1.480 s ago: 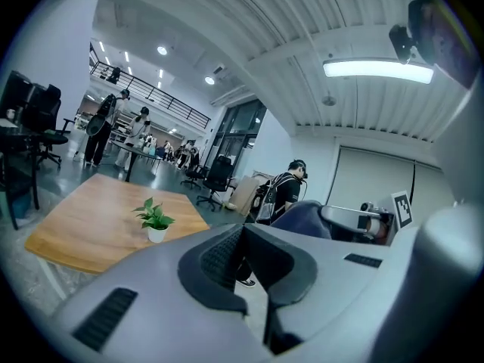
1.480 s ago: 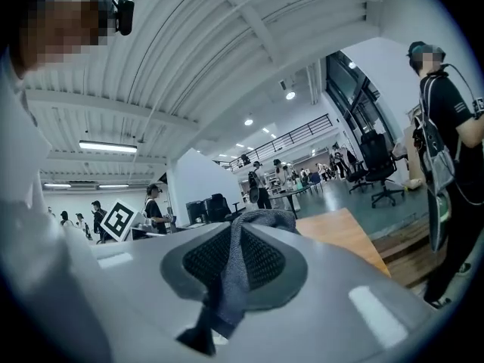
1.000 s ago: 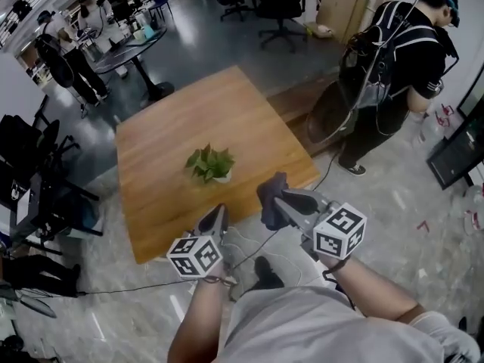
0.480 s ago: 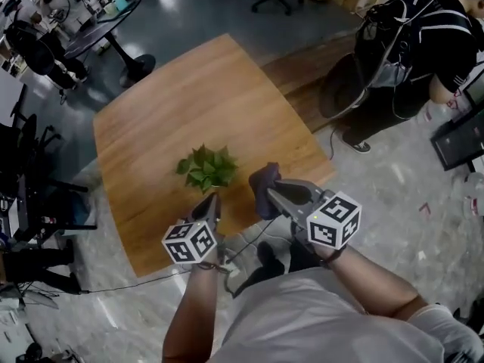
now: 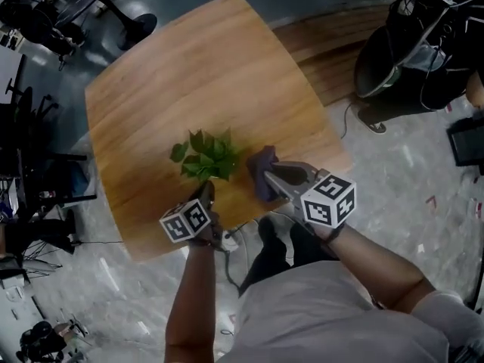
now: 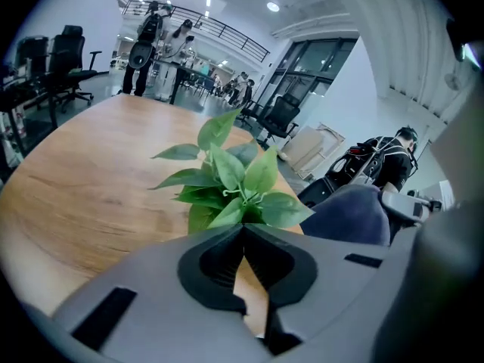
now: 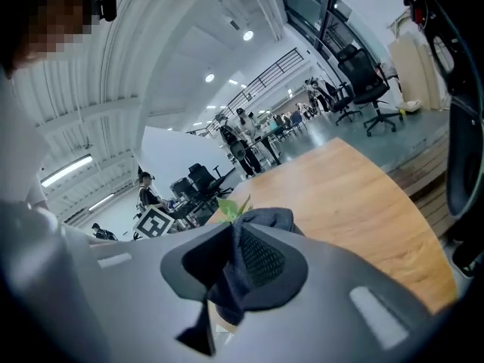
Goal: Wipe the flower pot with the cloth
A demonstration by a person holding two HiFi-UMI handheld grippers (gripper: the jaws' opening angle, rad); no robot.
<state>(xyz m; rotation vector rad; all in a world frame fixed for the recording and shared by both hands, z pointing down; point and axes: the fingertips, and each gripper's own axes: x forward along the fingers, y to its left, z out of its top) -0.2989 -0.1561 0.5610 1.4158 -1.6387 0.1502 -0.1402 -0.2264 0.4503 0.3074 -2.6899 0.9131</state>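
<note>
A small leafy plant (image 5: 206,156) stands on the wooden table (image 5: 189,66) near its front edge; leaves hide its pot in the head view. My right gripper (image 5: 266,174) is shut on a dark blue cloth (image 5: 262,169), held just right of the plant. The cloth (image 7: 257,259) is bunched between the jaws in the right gripper view, with leaf tips (image 7: 231,206) behind it. My left gripper (image 5: 205,193) sits just in front of the plant, shut and holding nothing. From the left gripper (image 6: 243,231) view, the plant (image 6: 227,180) is straight ahead and the cloth (image 6: 348,214) at right.
A person in black with a backpack (image 5: 431,44) stands beyond the table's right corner, beside a low wooden platform (image 5: 333,44). Dark chairs and gear (image 5: 30,180) crowd the left side. A cable (image 5: 234,259) lies on the floor below the front edge.
Both grippers have moved forward over the table's front edge toward the plant. The cloth now sits right beside the leaves. The head view has tilted further down.
</note>
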